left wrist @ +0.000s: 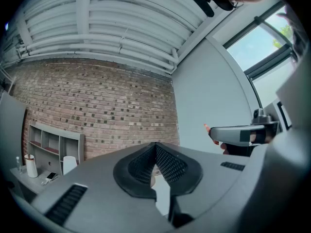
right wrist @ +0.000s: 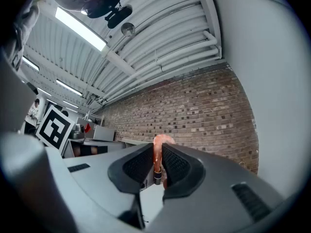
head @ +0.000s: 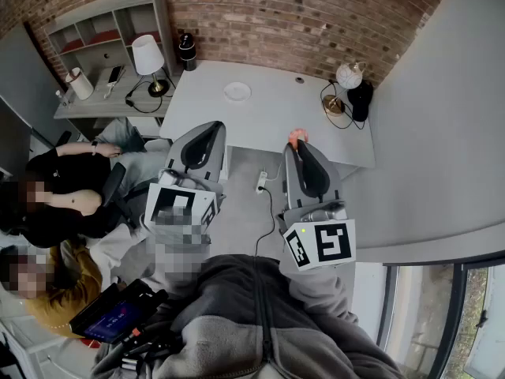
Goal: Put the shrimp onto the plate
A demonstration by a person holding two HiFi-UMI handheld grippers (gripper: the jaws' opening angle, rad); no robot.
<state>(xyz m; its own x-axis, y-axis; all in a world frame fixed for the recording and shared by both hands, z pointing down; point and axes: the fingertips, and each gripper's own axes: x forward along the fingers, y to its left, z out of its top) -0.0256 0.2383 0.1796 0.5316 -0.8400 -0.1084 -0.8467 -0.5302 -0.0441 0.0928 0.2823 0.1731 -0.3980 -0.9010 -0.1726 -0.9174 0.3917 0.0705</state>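
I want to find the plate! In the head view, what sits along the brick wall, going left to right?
White container → white lamp → black canister → plate → round lamp.

Shrimp [head: 297, 137] at tip of right gripper [head: 301, 145]
The white plate [head: 237, 91] sits on the grey table [head: 276, 117], higher up in the frame.

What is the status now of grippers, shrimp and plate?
Left gripper shut, empty. Right gripper shut on shrimp, held in the air. Plate bare on table, nothing in the way.
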